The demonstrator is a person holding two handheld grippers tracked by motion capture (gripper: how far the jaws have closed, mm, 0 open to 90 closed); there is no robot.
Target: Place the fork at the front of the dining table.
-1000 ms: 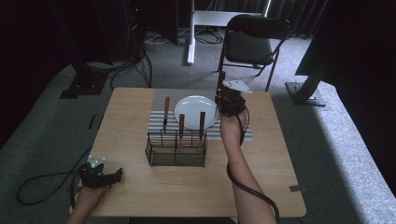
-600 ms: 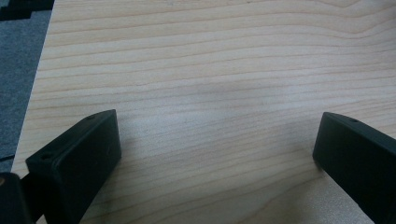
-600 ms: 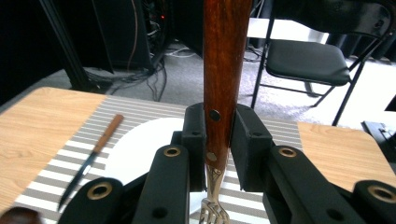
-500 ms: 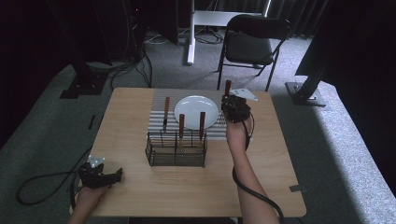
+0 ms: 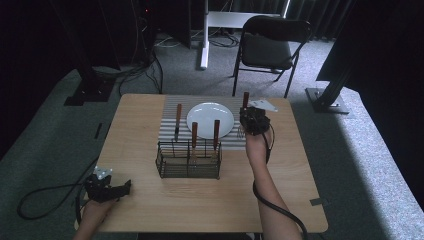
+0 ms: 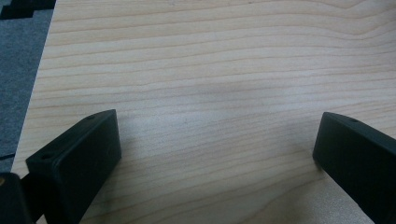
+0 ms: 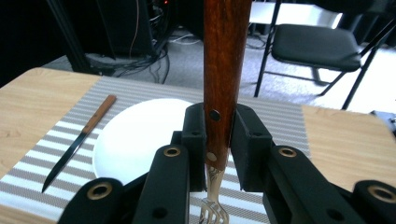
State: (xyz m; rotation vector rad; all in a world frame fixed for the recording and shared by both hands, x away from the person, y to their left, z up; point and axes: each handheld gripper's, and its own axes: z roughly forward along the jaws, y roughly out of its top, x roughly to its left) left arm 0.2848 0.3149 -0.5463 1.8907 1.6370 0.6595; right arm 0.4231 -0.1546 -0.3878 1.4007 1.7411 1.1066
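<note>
Starting at the left of the high view, our left claw (image 5: 121, 189) rests low over the near left corner of the wooden table (image 5: 140, 120), and in the left gripper view its two black jaws stand wide apart with nothing but bare wood grain between them. Moving along, a knife (image 5: 178, 120) with a wooden handle lies flat on the striped placemat (image 5: 169, 110), just left of the white plate (image 5: 210, 119), blade pointing toward us. In front of the mat stands a black wire basket (image 5: 189, 161), and two wooden-handled utensils (image 5: 194, 135) stand upright in it, their handles rising in front of the plate. Further right, our right claw (image 7: 217, 149) is closed tight on a fork (image 7: 224, 70): the right gripper view shows the brown handle clamped upright between the two pads, rivets visible, with the metal tines pointing down below them. In the high view the fork (image 5: 245, 100) is held just off the plate's right edge, over the right end of the placemat, handle tip sticking up above the claw
</note>
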